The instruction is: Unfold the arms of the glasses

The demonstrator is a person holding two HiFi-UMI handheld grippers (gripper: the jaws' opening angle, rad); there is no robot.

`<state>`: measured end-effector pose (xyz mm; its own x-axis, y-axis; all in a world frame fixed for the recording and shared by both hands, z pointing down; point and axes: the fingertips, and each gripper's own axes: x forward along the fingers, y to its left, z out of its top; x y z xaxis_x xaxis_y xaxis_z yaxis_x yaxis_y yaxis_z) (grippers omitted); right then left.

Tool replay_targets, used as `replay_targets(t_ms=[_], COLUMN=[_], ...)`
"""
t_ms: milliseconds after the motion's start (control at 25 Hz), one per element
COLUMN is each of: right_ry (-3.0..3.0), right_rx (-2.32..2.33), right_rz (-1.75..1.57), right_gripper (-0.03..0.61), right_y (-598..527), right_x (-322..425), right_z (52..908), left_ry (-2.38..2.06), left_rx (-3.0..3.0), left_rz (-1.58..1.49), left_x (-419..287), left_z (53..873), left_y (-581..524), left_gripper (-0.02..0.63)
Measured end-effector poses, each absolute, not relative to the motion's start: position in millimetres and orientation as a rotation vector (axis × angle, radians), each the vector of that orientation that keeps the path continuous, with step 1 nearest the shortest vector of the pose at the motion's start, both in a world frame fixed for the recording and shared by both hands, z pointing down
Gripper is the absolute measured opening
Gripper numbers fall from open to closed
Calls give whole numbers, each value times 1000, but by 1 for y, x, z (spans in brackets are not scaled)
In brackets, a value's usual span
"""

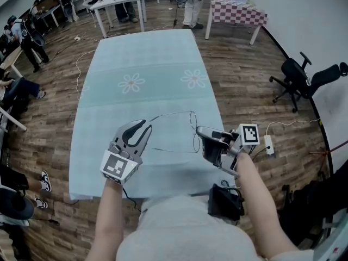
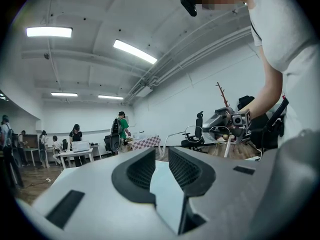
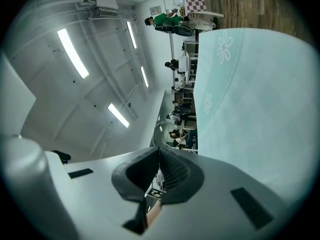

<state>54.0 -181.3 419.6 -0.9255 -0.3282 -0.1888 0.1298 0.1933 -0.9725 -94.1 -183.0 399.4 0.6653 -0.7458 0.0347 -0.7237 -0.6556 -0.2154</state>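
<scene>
The thin wire-framed glasses (image 1: pixel 175 115) hang just above the pale teal tablecloth (image 1: pixel 147 53), near its front edge. My right gripper (image 1: pixel 200 130) is shut on their right end, and in the right gripper view a lens rim (image 3: pixel 156 132) curves out just past the closed tips (image 3: pixel 160 151). One thin arm runs left along the cloth toward my left gripper (image 1: pixel 144 127). That gripper is open and a short way left of the frame, touching nothing. In the left gripper view only cloth shows in its gap (image 2: pixel 161 156); the right gripper (image 2: pixel 226 120) and the glasses (image 2: pixel 192 132) are ahead to the right.
A black office chair (image 1: pixel 296 75) stands on the wood floor to the right. A checkered table (image 1: pixel 239 12) and a white table (image 1: pixel 119 1) with people are at the far end. A white power strip (image 1: pixel 268 144) and cables lie on the floor.
</scene>
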Motion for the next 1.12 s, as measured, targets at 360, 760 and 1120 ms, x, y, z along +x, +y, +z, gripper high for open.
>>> replay_targets(t_ms=[360,760,1120], right_ry=[2139,2098,2021], right_rx=[-414,-621,-762], right_rz=[-1736,-1677,-1551], right_gripper=[11,11,11], right_y=[-192,-206,-216], right_x=[55,40,39], right_z=[430,432,419], left_ry=[1255,1386,1591], left_rx=[-2659,-2611,-2567], left_rz=[-170,-148,-53], left_x=[-98,-100,-104], left_z=[394,391,384], left_y=[-180,-180,-189], left_gripper=[78,22,8])
